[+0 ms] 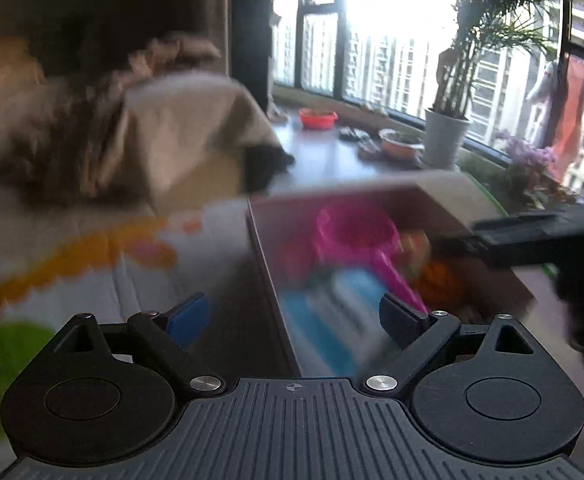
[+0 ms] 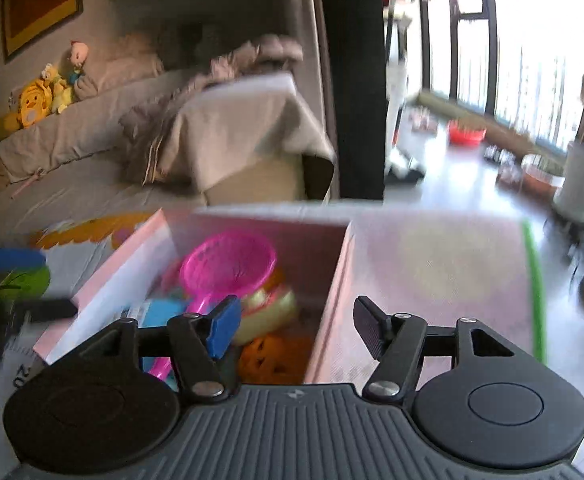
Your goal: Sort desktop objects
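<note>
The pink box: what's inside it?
Inside the pink box: a pink scoop, an orange toy, something yellow-green, something blue. Whatever lies beneath them is hidden.

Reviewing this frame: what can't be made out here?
- Left wrist view: motion blur smears the pink box contents; blue item unreadable.
- Right wrist view: orange toy partly hidden behind the right gripper.
- Right wrist view: printed mat numerals cut off by the gripper body.

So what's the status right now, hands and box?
Left gripper open, empty. Right gripper open, empty. Pink box already holds toys. Nothing blocking.
</note>
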Available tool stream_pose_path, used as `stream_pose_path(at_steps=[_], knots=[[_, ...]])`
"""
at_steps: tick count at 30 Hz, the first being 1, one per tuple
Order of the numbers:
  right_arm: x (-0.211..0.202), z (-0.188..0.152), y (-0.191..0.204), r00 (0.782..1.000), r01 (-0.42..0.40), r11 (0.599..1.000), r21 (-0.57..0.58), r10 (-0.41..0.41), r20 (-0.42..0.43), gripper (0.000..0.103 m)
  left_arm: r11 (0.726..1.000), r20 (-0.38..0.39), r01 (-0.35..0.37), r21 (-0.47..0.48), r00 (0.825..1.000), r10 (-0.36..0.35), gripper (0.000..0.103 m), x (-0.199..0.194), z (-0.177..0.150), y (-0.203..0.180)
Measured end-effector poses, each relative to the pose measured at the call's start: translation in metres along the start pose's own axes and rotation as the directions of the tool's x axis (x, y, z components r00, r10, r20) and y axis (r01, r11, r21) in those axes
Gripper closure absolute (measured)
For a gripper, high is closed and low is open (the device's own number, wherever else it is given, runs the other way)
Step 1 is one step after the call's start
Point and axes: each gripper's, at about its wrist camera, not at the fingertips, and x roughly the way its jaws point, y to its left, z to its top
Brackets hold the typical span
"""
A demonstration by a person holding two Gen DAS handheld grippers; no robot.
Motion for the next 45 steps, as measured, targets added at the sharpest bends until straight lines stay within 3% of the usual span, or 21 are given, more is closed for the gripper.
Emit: stream_pose_path(at_steps=[2, 4, 6, 11, 17, 20, 23, 27, 33, 39, 42, 45], knots=[[0.005, -0.002, 0.007, 1.000, -0.024, 0.999, 0.030, 0.025, -0.012, 0.033, 0.998, -0.017, 0.041, -0.043, 0.999, -0.042, 0.008, -0.001, -0.011, 0.007], [0.009, 0.001, 0.015, 1.000, -0.022, 0.998, 0.056, 0.023, -0.020, 0.032, 0.995, -0.004, 0.055, -0.078, 0.998, -0.055, 0.008, -0.009, -0.018, 0.018], [0.014, 0.004, 0.022, 0.997, -0.073, 0.994, 0.077, 0.075, -0.029, 0.032, 0.993, -0.006, 0.058, -0.099, 0.998, -0.059, 0.008, -0.014, -0.023, 0.027], [0.023, 0.003, 0.055, 0.985, -0.168, 0.983, 0.070, 0.171, -0.035, 0.032, 0.992, -0.003, -0.015, -0.123, 1.000, 0.015, 0.007, -0.022, -0.031, 0.046], [-0.014, -0.025, 0.086, 0.993, -0.101, 0.994, 0.028, 0.099, 0.057, 0.030, 0.991, 0.046, -0.050, -0.120, 0.997, 0.056, 0.004, -0.057, -0.048, 0.052], [-0.041, -0.055, 0.095, 0.992, -0.081, 0.997, 0.020, 0.079, 0.097, 0.028, 0.994, 0.017, -0.064, -0.086, 0.998, 0.066, 0.003, -0.061, -0.063, 0.046], [-0.057, -0.083, 0.109, 0.992, -0.033, 0.998, -0.061, 0.040, 0.118, 0.024, 0.990, -0.037, -0.098, -0.098, 0.995, 0.095, 0.003, -0.055, -0.075, 0.044], [-0.049, -0.094, 0.121, 0.995, 0.046, 0.991, -0.128, -0.033, 0.098, 0.024, 0.973, -0.064, -0.190, -0.129, 0.981, 0.183, 0.003, -0.043, -0.077, 0.049], [-0.028, -0.088, 0.128, 0.996, 0.022, 0.989, -0.149, -0.009, 0.088, 0.019, 0.933, -0.083, -0.304, -0.194, 0.953, 0.293, 0.003, -0.035, -0.075, 0.065], [-0.028, -0.101, 0.133, 1.000, 0.013, 0.995, -0.099, -0.014, -0.012, 0.008, 0.922, -0.134, -0.331, -0.198, 0.941, 0.309, 0.001, -0.050, -0.100, 0.061], [-0.037, -0.116, 0.138, 0.998, 0.037, 0.995, -0.093, -0.042, -0.050, 0.000, 0.919, -0.112, -0.358, -0.167, 0.933, 0.343, 0.000, -0.062, -0.115, 0.050], [-0.045, -0.129, 0.146, 0.994, 0.071, 0.990, -0.121, -0.081, -0.078, 0.000, 0.912, -0.111, -0.367, -0.184, 0.930, 0.351, 0.000, -0.073, -0.124, 0.044]])
